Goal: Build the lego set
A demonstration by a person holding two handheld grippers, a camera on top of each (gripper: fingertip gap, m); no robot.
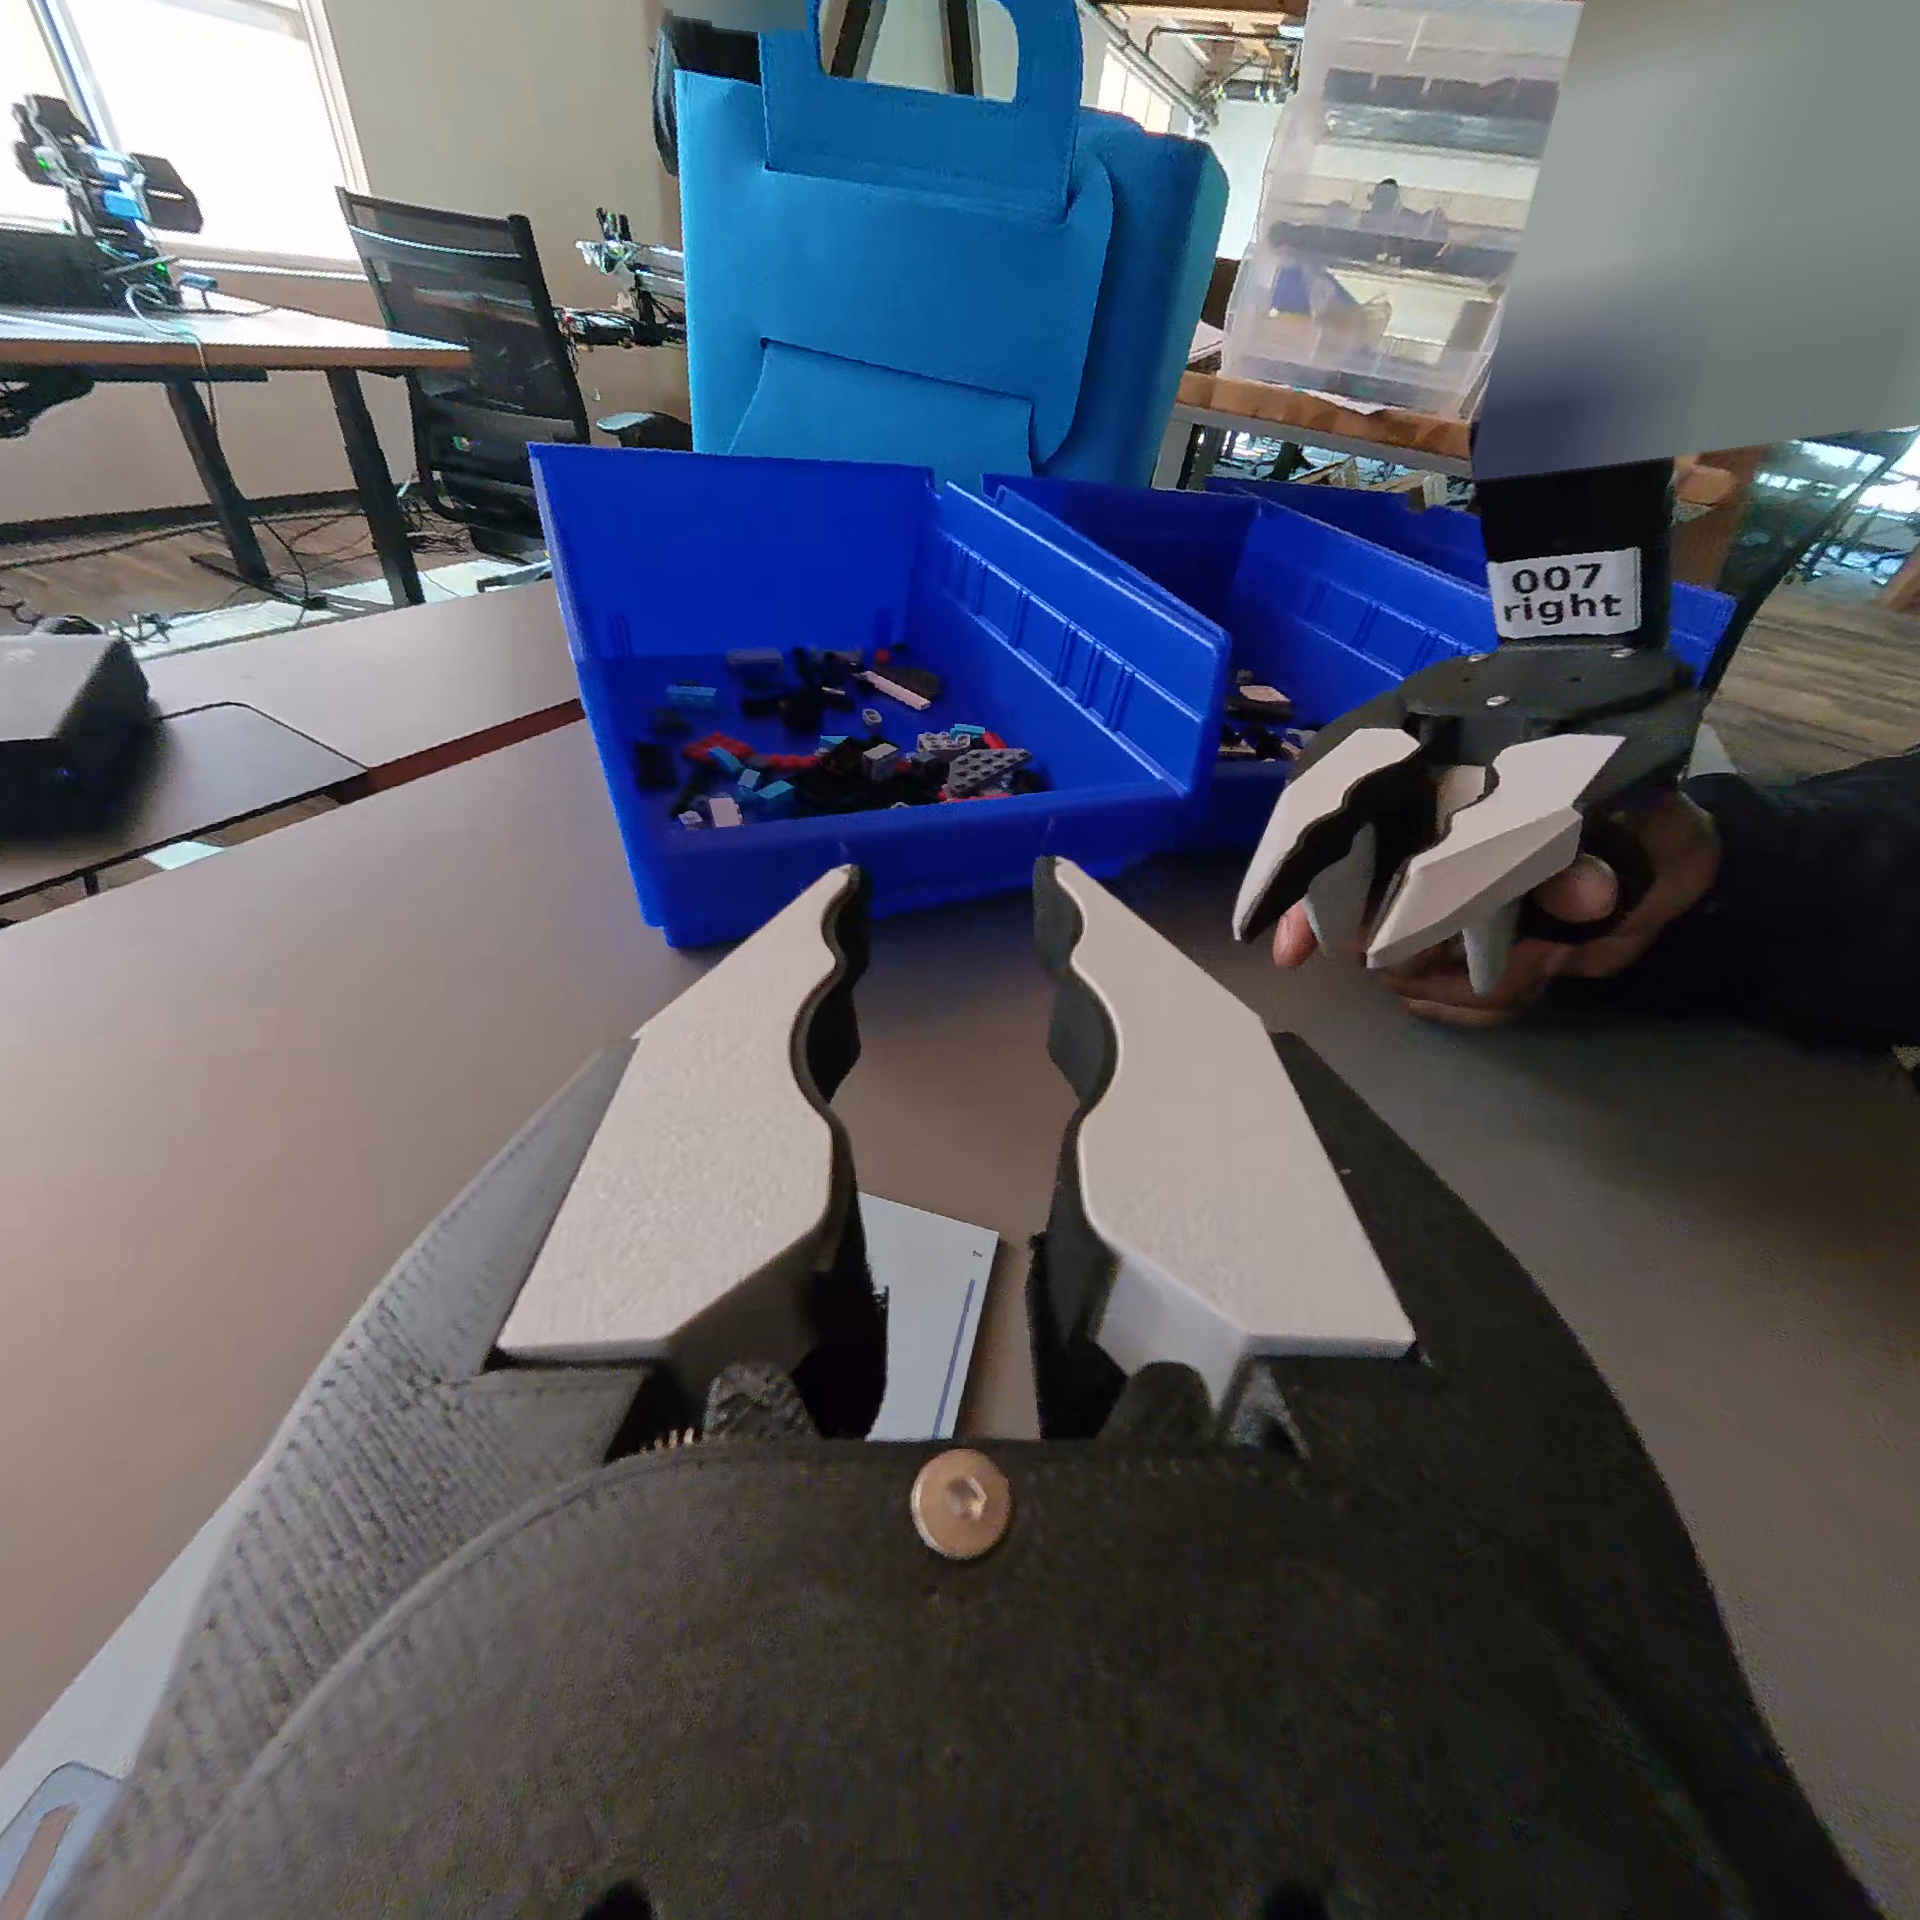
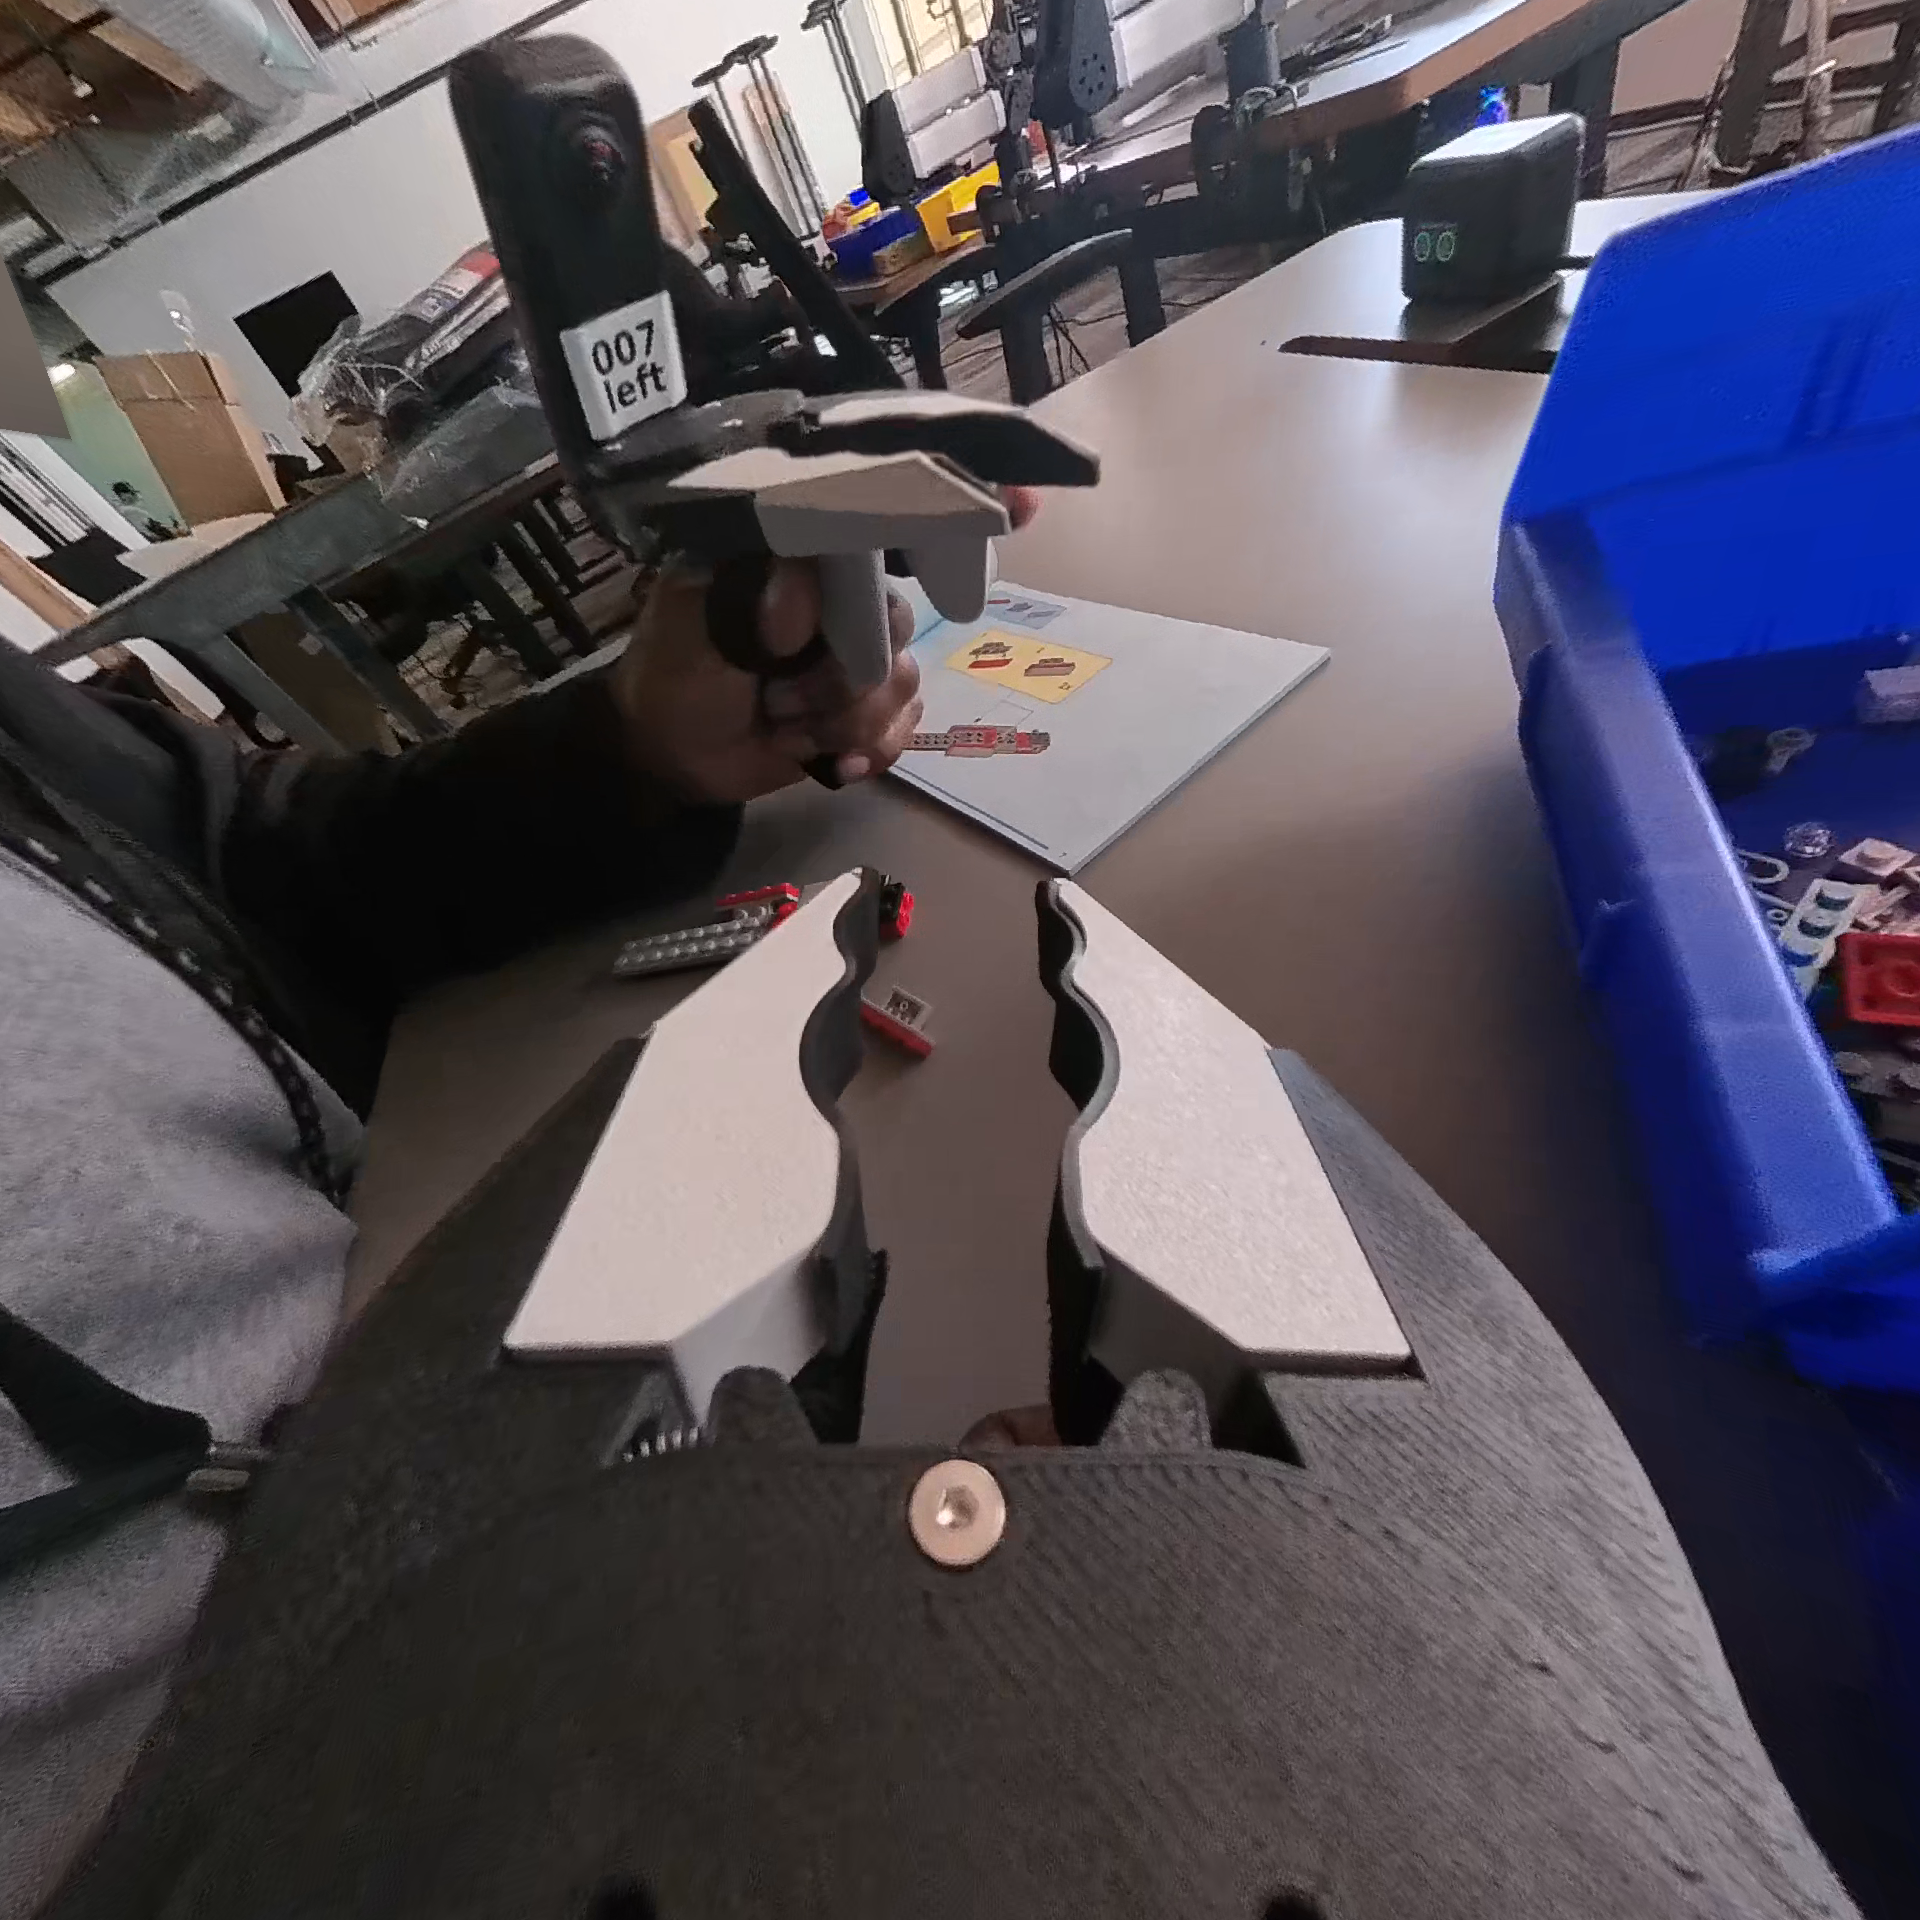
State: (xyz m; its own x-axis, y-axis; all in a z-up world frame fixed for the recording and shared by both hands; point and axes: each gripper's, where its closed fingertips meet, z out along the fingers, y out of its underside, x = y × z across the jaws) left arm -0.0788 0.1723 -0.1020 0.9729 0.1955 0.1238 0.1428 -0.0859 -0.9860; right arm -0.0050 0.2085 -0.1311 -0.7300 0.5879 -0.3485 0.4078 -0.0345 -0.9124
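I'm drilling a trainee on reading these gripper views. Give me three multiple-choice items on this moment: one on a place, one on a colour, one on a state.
1. Where does the booklet lie?
A. in a bin
B. flat on the table
C. on a chair

2. What colour are the bins?
A. blue
B. yellow
C. white

3. How stands the right gripper?
A. shut on a brick
B. shut, empty
C. open, empty

Answers:
1 B, it rests open on the tabletop under the left gripper.
2 A, both views show blue walls.
3 C, a clear gap separates its fingers with nothing between them.
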